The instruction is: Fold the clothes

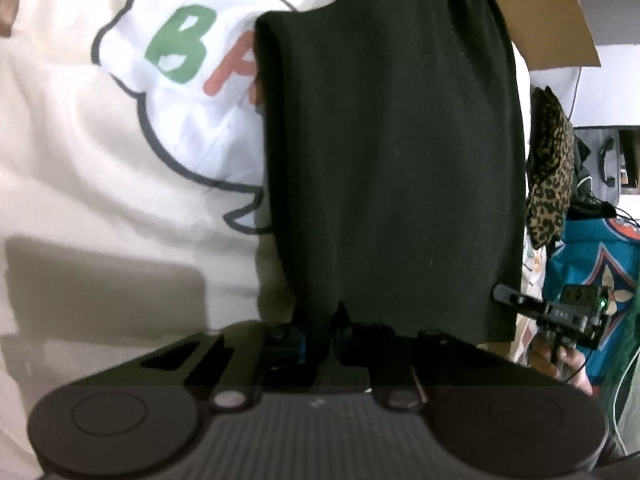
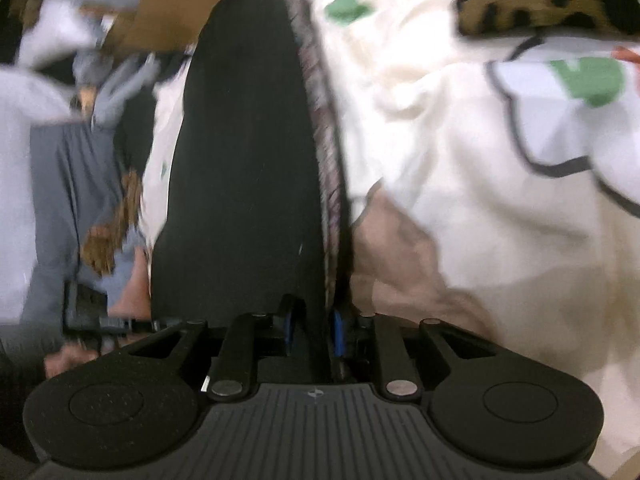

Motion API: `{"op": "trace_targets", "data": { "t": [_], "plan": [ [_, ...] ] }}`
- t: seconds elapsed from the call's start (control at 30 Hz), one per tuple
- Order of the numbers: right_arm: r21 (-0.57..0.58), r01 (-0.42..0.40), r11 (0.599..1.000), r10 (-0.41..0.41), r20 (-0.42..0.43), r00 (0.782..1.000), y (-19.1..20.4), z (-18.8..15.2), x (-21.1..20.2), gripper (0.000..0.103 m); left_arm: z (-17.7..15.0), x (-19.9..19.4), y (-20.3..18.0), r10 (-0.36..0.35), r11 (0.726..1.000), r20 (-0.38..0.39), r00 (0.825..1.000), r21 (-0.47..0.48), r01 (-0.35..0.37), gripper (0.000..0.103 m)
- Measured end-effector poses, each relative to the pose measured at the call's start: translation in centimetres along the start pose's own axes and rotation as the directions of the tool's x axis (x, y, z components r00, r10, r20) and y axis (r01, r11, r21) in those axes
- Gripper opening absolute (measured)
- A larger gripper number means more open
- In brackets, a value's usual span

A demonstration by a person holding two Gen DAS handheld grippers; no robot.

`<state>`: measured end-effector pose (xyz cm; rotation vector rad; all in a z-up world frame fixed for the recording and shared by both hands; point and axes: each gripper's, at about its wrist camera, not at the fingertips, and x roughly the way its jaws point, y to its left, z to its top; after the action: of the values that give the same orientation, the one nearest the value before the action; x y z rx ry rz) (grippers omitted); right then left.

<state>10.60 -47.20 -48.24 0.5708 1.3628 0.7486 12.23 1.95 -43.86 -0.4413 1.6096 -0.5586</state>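
I count two grippers, both clamped on one black cloth garment (image 1: 392,168). My left gripper (image 1: 322,334) has its fingers pinched tight on the garment's near edge, the cloth hanging just ahead of the fingertips. My right gripper (image 2: 312,332) pinches the same garment (image 2: 248,168) edge-on between its blue pads (image 2: 338,336). Beyond the fingers lies one cream sweatshirt with a cloud-shaped print (image 1: 120,160), its lettering half hidden behind the black cloth. Farther right of my left fingers sits one leopard-print fabric piece (image 1: 550,168) and a brown cardboard box (image 1: 548,20), cut off. The right view is blurred.
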Motion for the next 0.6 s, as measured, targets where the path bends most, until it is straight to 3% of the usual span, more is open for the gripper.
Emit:
{"op": "trace_targets", "data": {
  "t": [0.03,0.1,0.33,0.6],
  "plan": [
    [-0.009,0.004,1.0,-0.004,-0.001,1.0,0.2,0.0,-0.1,0.023,0.0,0.1,-0.2,0.005,1.0,0.0,1.0,0.003,-0.005,0.009],
    [-0.028,0.011,1.0,-0.011,-0.002,1.0,0.6,-0.1,-0.2,0.004,0.1,0.2,-0.9,0.017,1.0,-0.002,1.0,0.016,-0.017,0.008],
    [-0.093,0.037,0.995,-0.037,-0.006,0.999,1.9,-0.2,-0.6,0.002,-0.2,-0.9,-3.4,0.025,0.998,-0.014,1.0,0.061,-0.024,0.006],
    [-0.087,0.042,0.995,-0.04,0.021,0.999,2.6,-1.2,-3.1,0.001,-2.6,-1.4,-6.2,0.024,0.996,-0.036,0.999,0.083,-0.021,0.006]
  ]
}}
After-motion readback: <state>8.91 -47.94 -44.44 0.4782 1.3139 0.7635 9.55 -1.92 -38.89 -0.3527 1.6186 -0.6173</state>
